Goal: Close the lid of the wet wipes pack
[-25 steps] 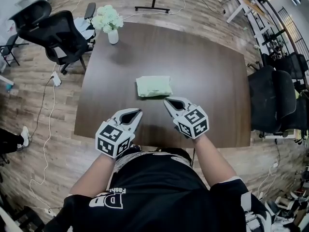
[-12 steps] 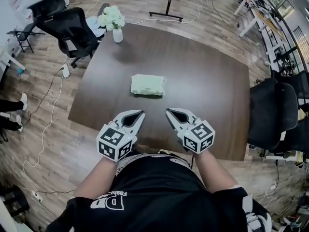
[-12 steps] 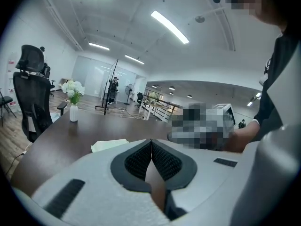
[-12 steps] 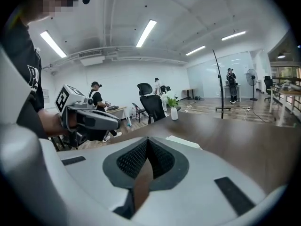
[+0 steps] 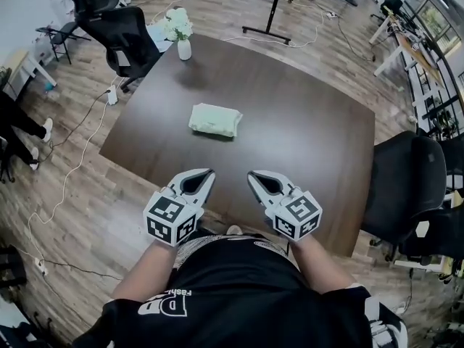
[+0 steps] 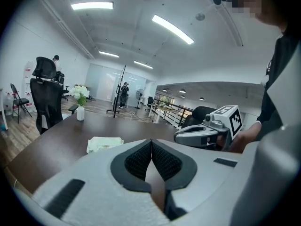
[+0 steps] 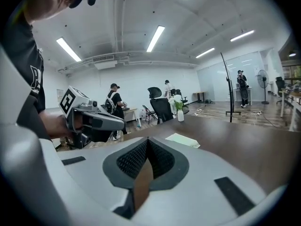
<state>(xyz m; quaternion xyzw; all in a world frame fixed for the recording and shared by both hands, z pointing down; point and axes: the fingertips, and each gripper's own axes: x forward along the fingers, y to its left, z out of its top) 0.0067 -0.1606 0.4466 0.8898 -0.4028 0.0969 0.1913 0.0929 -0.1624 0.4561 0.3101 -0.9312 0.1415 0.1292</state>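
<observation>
The person is wearing a black short-sleeved shirt with white lettering, possibly a logo. The left gripper and right gripper are showing pale grey shells, black ribbed pads and black-and-white marker cubes.

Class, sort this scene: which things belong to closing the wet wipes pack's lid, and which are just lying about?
Job: wet wipes pack; left gripper and right gripper, both shut, empty.
Lying about: flower vase; office chair.
</observation>
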